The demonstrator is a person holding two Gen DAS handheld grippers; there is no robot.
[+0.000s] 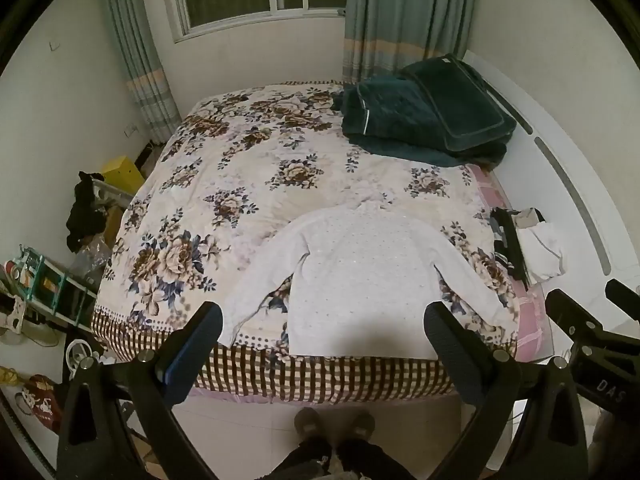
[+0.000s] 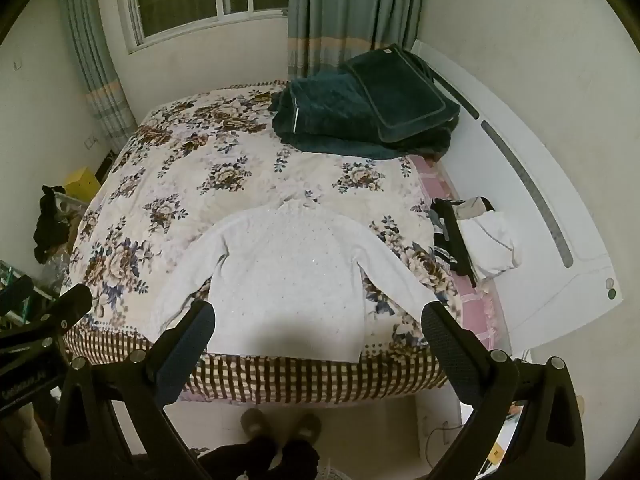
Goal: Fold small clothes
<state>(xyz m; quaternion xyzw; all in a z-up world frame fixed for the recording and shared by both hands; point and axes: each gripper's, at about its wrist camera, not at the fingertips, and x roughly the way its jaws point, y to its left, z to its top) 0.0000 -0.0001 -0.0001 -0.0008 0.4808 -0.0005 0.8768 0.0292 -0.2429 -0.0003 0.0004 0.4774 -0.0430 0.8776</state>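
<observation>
Right gripper body (image 1: 610,390): white letters "DAS", cut off at the frame edge
Left gripper body (image 2: 24,386): a white printed word, too blurred to read, possibly a brand name

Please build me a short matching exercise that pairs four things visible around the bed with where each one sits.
Things:
1. white sweater
2. dark green blanket
3. small pile of black and white clothes
4. yellow box

Places:
A. on the floor, left of the bed
B. spread flat at the near edge of the bed
C. bunched at the far right corner of the bed
D. at the right edge of the bed, beside the sweater's sleeve

Pairs: 1-B, 2-C, 3-D, 4-A
</observation>
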